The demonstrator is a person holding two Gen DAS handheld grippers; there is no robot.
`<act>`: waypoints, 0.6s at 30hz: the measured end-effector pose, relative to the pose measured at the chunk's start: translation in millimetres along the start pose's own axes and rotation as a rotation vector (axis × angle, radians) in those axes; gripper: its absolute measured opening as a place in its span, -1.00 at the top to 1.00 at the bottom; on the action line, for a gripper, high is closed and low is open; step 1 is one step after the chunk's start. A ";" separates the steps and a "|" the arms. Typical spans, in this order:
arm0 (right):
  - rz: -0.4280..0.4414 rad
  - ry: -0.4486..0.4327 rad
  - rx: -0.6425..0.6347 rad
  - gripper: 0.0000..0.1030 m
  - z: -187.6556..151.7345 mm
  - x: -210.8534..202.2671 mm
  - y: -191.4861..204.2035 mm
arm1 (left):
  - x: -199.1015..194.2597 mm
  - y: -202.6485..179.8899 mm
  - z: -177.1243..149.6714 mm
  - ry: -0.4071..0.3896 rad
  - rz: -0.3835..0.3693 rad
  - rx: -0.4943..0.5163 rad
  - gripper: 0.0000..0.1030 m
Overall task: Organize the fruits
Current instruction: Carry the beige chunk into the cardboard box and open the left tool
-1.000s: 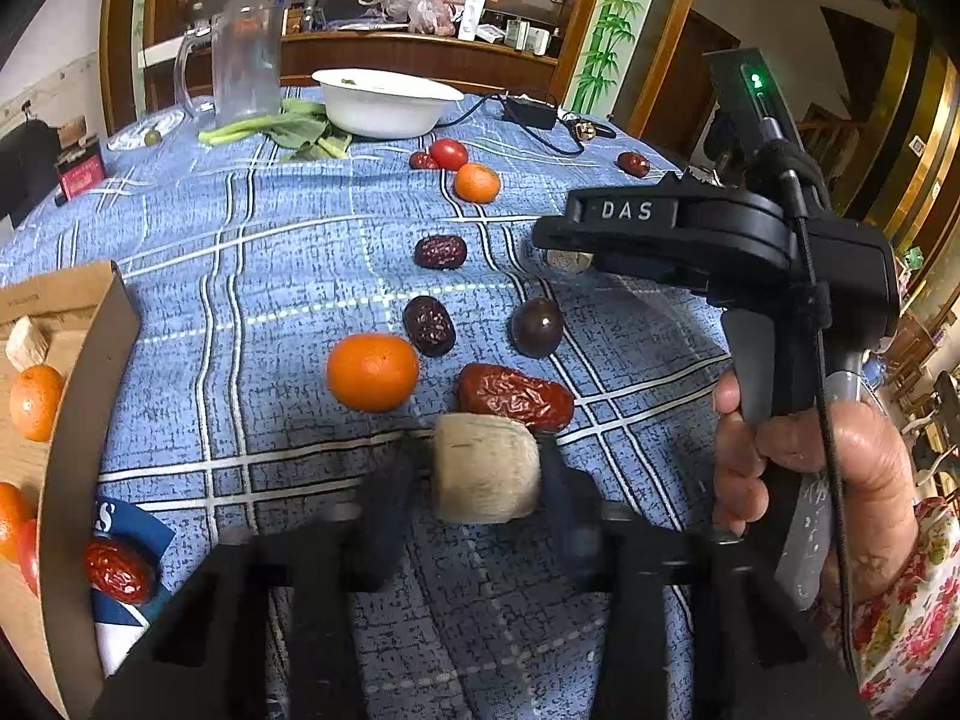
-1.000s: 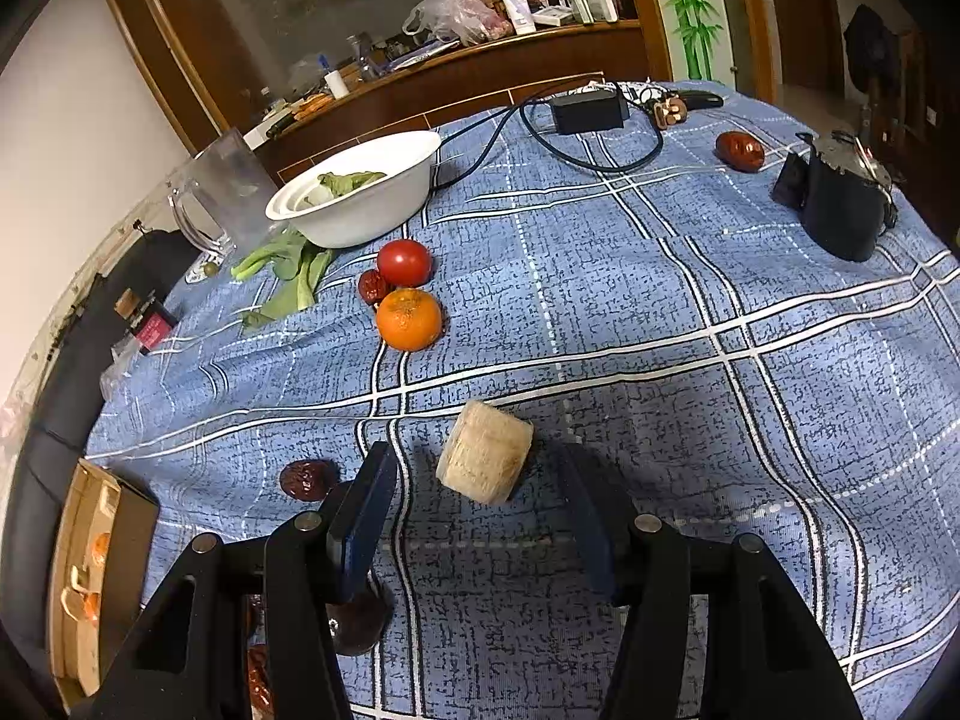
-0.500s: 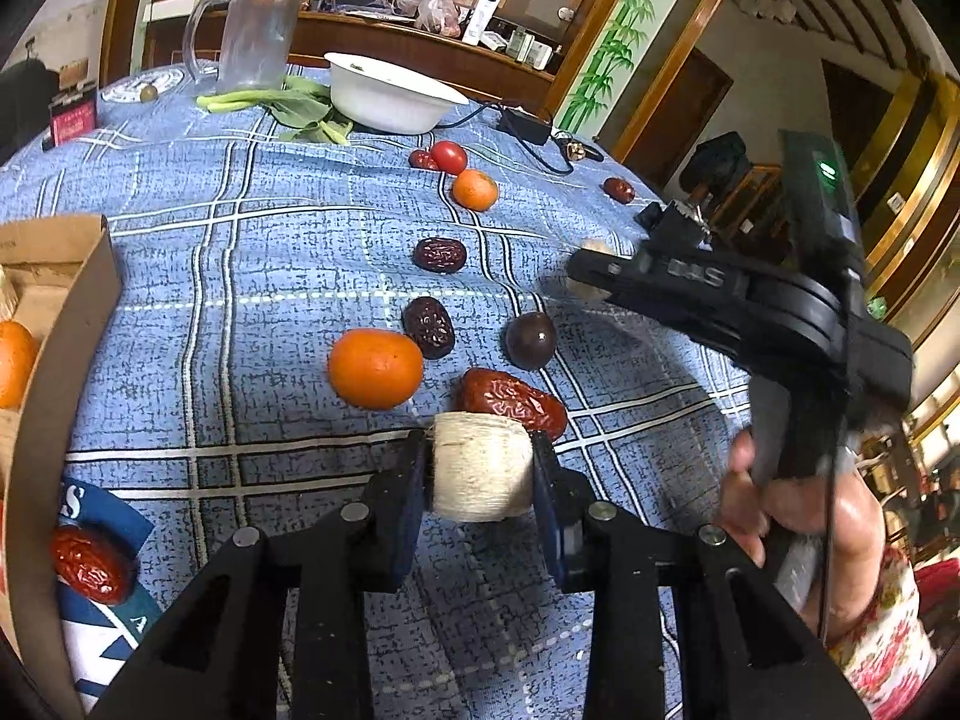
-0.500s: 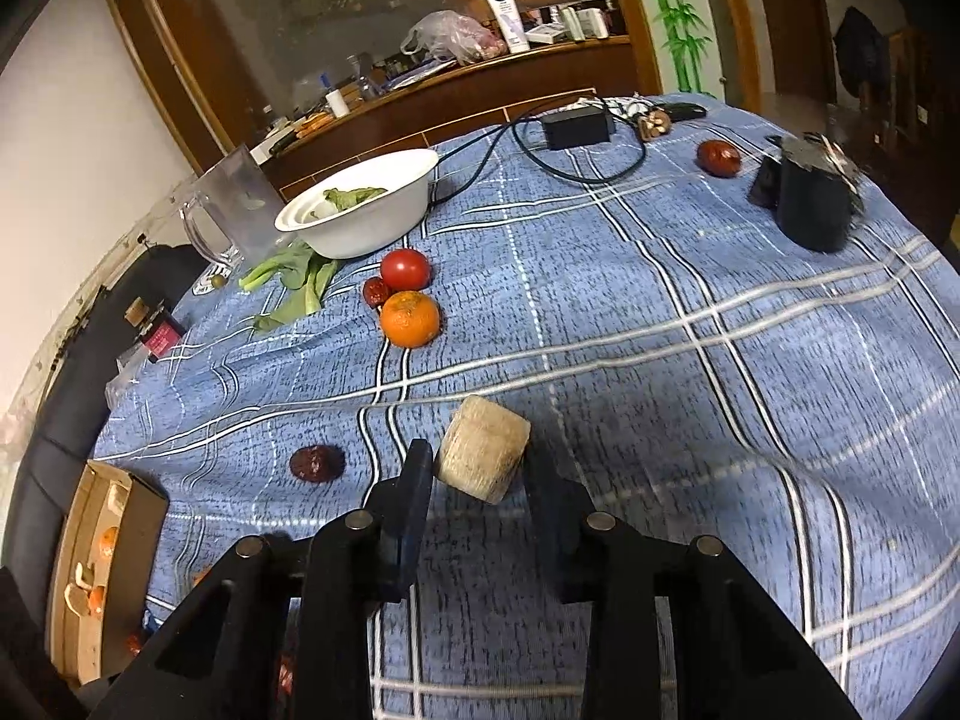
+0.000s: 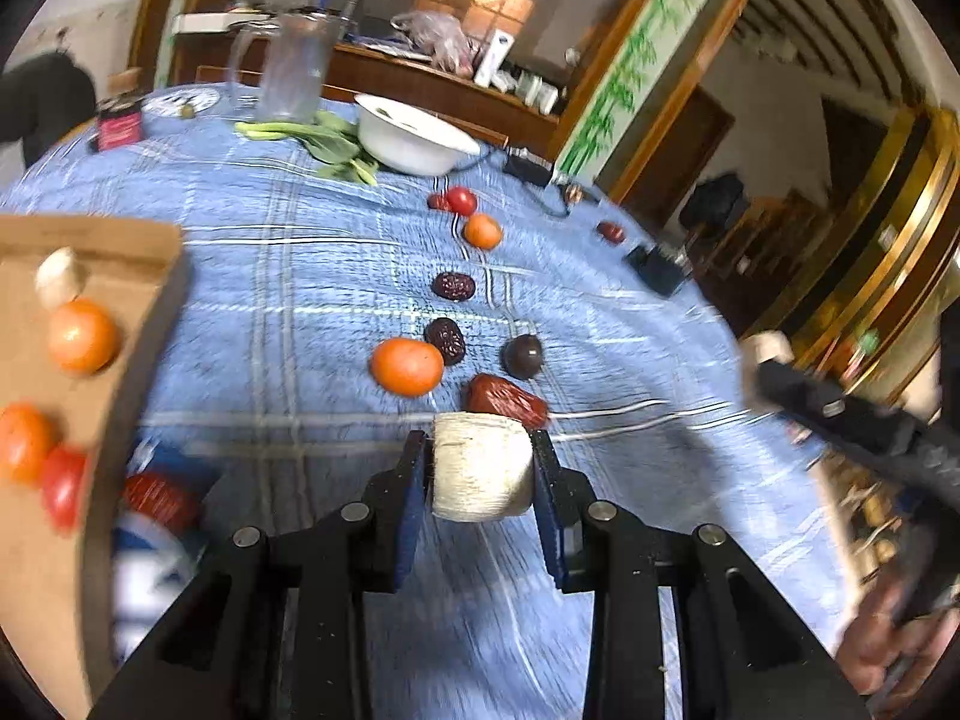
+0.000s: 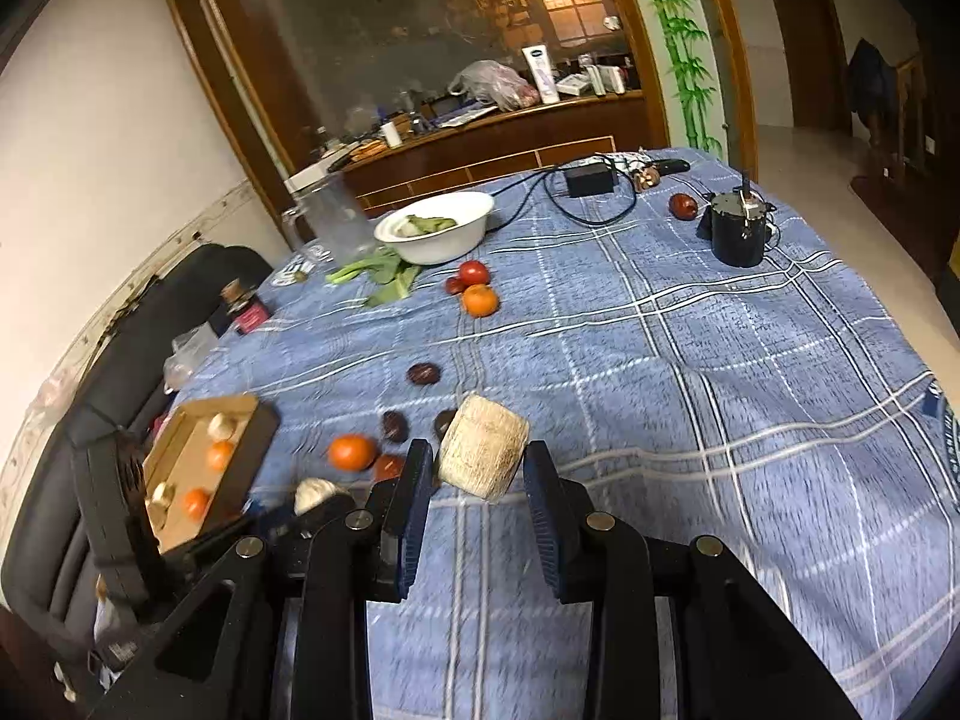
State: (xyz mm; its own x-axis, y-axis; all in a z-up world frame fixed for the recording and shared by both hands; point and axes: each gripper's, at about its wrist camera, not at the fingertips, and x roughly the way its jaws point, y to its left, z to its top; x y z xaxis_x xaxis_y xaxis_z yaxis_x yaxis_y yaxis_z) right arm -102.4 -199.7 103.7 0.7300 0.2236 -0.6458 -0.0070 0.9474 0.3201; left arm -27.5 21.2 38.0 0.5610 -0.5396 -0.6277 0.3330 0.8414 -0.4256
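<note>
My left gripper [image 5: 480, 468] is shut on a pale cream cylinder-shaped fruit piece [image 5: 482, 467], held above the blue checked tablecloth. My right gripper [image 6: 479, 468] is shut on a second pale cylinder piece [image 6: 483, 447], lifted high over the table. A cardboard box [image 5: 90, 372] at the left holds oranges, a tomato and a pale piece; it also shows in the right wrist view [image 6: 198, 462]. Loose on the cloth lie an orange [image 5: 406, 366], dark dates [image 5: 445, 339], a red date [image 5: 504, 399] and a dark round fruit [image 5: 522, 356].
A white bowl [image 6: 435, 234] with greens, a glass jug [image 6: 333, 219], a tomato [image 6: 473, 272] and an orange [image 6: 480, 300] sit at the back. A black pot [image 6: 738, 234], a power adapter [image 6: 591, 180] and cables stand at the far right. A dark chair [image 6: 120, 372] is left of the table.
Both grippers have closed on their pale pieces and lifted them. The right gripper rose well above the table and pulled back; the left view swung toward the box.
</note>
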 end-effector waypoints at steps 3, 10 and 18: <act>0.025 0.012 -0.039 0.35 -4.9 -2.0 23.1 | -44.7 10.9 -5.3 -0.027 0.021 -0.014 0.39; 0.144 0.079 -0.188 0.34 -22.2 16.0 115.0 | -139.0 69.7 -9.6 -0.113 0.206 -0.063 0.38; 0.276 0.170 -0.401 0.33 -59.1 52.2 233.9 | -158.4 155.3 -0.3 -0.050 0.372 -0.141 0.38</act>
State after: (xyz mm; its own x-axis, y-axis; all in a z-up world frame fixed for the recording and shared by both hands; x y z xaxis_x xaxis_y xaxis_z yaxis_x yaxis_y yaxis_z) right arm -106.4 47.1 103.8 0.5429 0.4803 -0.6889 -0.4699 0.8536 0.2248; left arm -64.9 237.4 71.1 0.6614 -0.1934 -0.7247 -0.0058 0.9648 -0.2628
